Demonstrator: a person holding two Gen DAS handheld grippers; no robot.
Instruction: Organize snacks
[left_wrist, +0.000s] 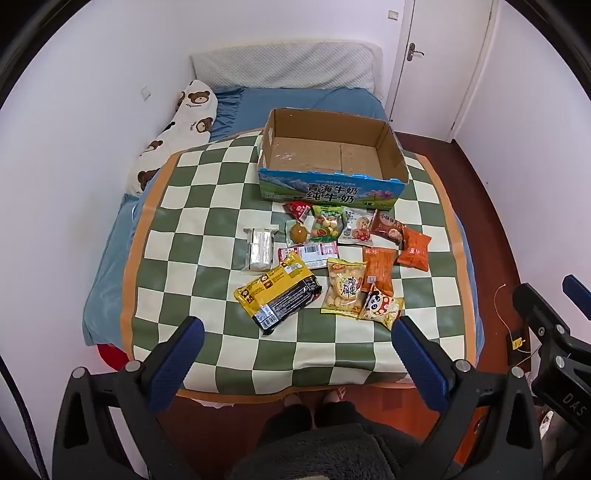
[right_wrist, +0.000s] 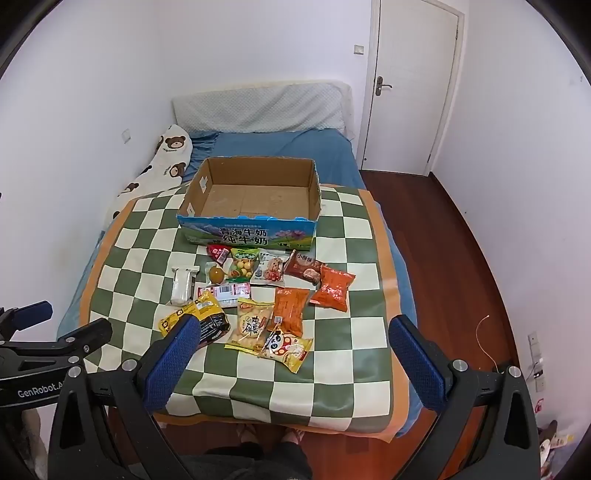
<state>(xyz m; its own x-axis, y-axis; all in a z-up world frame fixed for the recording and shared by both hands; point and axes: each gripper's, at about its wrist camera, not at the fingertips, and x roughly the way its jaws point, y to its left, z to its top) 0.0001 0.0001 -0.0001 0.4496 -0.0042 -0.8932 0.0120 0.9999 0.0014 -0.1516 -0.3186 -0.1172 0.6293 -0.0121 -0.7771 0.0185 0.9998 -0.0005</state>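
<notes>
Several snack packets lie on a green-and-cream checked mat on the bed. Among them are a yellow-and-black bag, a panda packet, orange packets and a clear wrapped white bar. Behind them stands an empty cardboard milk box, open at the top. My left gripper and right gripper both hover wide open above the mat's near edge, holding nothing.
A bear-print pillow lies along the left wall, a white pillow at the bed's head. A shut door and wooden floor are to the right. The person's feet show at the bed's near edge.
</notes>
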